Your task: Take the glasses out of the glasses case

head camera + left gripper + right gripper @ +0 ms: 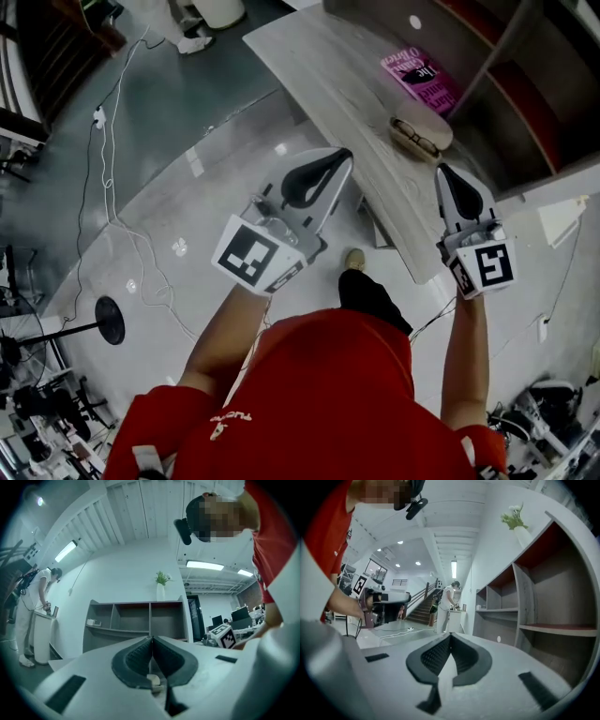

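One open glasses case [439,128], glasses [415,138] inside

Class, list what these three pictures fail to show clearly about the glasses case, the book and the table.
1. Glasses case: seen in the head view only, too small to tell how the glasses lie inside.
2. Pink book: head view, cover print too small to read fully.
3. Table: head view, part of its near end hidden behind the right hand-held gripper.
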`<action>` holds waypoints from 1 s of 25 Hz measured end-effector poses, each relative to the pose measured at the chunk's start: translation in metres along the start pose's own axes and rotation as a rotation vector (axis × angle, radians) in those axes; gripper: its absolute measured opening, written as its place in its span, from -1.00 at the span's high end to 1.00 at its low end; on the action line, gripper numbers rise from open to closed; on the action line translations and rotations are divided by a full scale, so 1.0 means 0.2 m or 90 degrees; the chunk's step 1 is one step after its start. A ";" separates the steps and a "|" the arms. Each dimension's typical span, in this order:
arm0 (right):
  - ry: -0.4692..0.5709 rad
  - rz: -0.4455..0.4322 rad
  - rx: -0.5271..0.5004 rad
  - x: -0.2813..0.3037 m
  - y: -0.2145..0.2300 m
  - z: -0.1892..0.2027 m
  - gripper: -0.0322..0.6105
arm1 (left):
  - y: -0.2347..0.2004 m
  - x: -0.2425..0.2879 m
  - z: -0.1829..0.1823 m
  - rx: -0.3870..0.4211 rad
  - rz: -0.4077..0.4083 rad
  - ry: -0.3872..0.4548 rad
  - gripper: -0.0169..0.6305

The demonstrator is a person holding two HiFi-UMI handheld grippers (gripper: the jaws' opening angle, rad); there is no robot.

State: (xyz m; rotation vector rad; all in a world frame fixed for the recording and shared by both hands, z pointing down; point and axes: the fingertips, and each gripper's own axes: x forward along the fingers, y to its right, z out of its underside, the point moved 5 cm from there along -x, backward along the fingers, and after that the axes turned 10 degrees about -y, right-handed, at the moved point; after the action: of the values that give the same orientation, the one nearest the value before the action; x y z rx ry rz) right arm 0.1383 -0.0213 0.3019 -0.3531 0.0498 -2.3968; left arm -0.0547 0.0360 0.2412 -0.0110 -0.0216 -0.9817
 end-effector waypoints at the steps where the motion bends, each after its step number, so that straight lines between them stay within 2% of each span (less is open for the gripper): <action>1: -0.012 -0.002 -0.003 0.04 0.05 0.03 0.88 | -0.02 0.06 0.01 0.002 0.000 -0.002 0.91; 7: -0.091 -0.018 -0.007 0.29 0.34 0.17 0.88 | -0.14 0.36 0.07 -0.008 0.005 -0.022 0.91; 10: -0.131 -0.031 -0.030 0.39 0.43 0.24 0.88 | -0.20 0.44 0.10 -0.019 0.001 -0.029 0.91; 15: -0.200 -0.052 -0.040 0.55 0.50 0.37 0.88 | -0.30 0.55 0.15 -0.028 0.008 -0.037 0.91; 20: -0.265 -0.065 -0.030 0.65 0.53 0.49 0.84 | -0.36 0.61 0.21 -0.031 0.046 -0.063 0.91; 25: -0.307 -0.072 -0.012 0.74 0.54 0.56 0.80 | -0.46 0.70 0.21 -0.031 0.072 -0.057 0.91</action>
State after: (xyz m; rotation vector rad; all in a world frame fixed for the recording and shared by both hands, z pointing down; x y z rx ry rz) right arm 0.1316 -0.1936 0.4317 -0.9527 -0.1707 -2.3569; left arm -0.0551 -0.1307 0.2873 -0.0991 -0.0783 -0.8681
